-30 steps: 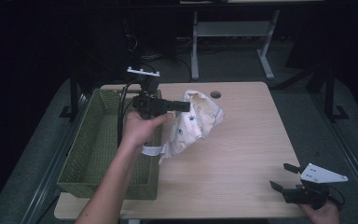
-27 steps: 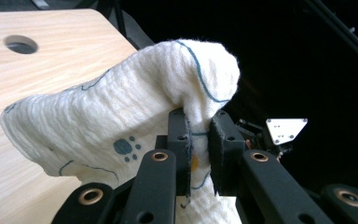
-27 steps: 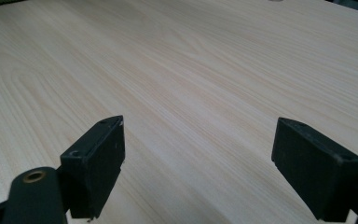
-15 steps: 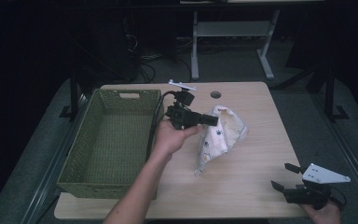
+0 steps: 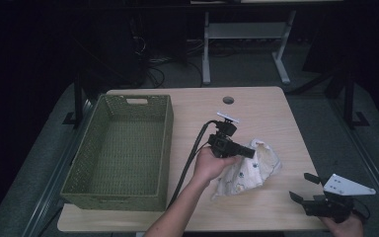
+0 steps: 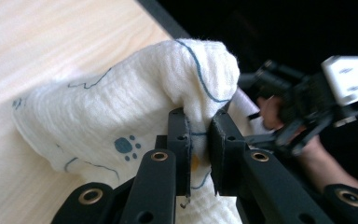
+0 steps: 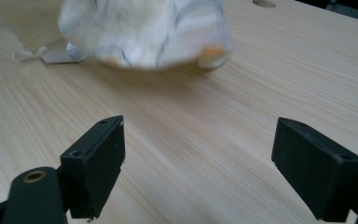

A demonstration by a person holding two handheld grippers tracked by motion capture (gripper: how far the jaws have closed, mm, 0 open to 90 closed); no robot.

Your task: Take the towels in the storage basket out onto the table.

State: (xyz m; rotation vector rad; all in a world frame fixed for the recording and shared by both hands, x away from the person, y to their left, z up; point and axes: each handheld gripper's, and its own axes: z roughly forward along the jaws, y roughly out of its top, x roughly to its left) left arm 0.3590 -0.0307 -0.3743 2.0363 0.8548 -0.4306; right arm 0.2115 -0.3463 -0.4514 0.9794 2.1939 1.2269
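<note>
1. High view: I'm holding the cloth (image 5: 246, 170) in the left gripper (image 5: 246, 151), jaws nearly shut, pinching a fold. Cloth is bunched mid-table, right of the basket (image 5: 123, 148), lower edge draping onto the table (image 5: 276, 108).
2. Right gripper (image 5: 306, 192) is sitting at the near right corner, jaws wide and holding nothing. Cloth is lying up and left of it, apart; the free end is trailing down-left, away from it.
3. Left hand is plainly the nearer one; it's already on the cloth.
4. Left gripper view is giving me the grip itself: fold (image 6: 200, 116) between the pads, right gripper (image 6: 307, 107) beyond the cloth.
5. Right gripper view: cloth (image 7: 144, 28) is blurred, straight ahead past the open jaws, bare wood between.
</note>
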